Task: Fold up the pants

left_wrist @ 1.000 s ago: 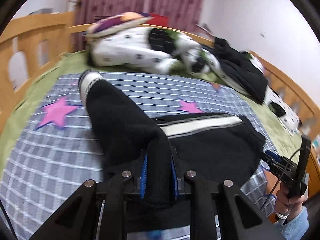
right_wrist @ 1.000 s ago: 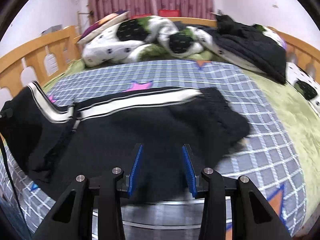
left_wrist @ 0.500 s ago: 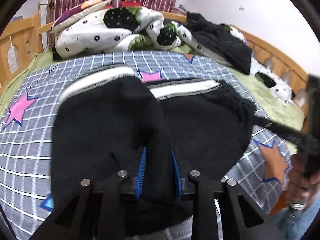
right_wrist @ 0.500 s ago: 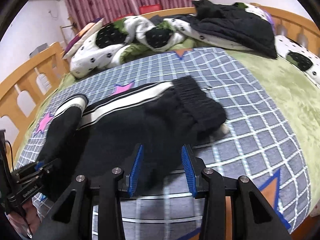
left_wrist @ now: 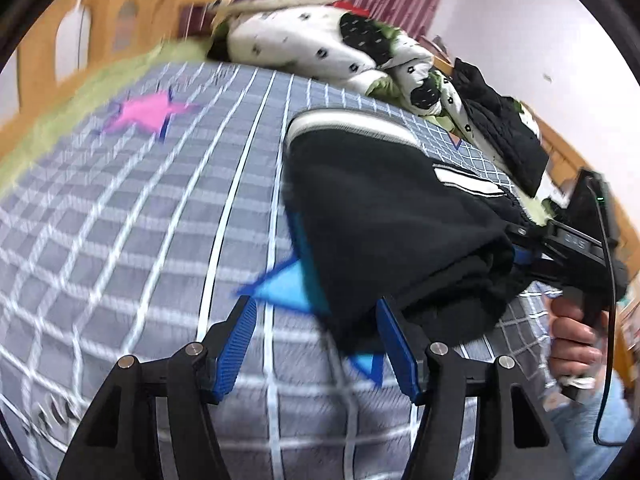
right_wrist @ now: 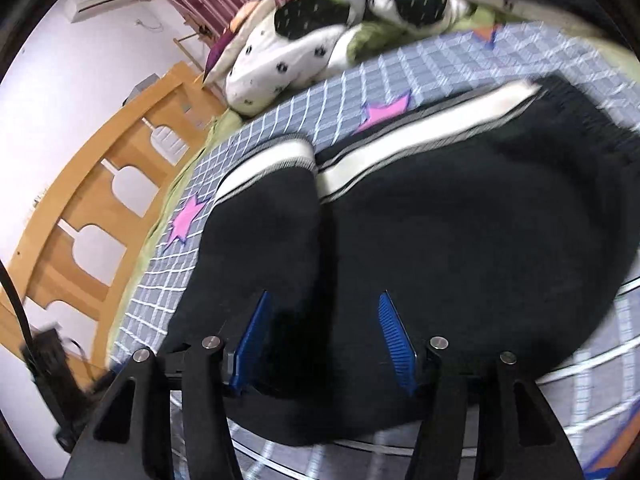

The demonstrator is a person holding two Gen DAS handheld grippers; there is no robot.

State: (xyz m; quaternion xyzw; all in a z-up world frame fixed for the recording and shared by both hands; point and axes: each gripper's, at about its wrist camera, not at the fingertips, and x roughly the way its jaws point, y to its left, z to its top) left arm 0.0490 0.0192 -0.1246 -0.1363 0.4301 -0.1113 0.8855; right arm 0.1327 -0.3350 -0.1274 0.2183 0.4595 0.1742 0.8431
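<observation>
Pants lie folded near the bedspread's front edge, bare checks leftward. Left gripper and right gripper have just been opening; both gape, gripping nothing.

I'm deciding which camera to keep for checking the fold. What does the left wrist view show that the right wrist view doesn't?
Only the left wrist view shows the person's hand holding the right tool, a black jacket and a blue star.

Only the right wrist view shows the air conditioner and the pants' long white stripe.

Both show the black pants, checked bedsheet, bed frame, pink star and spotted duvet.
</observation>
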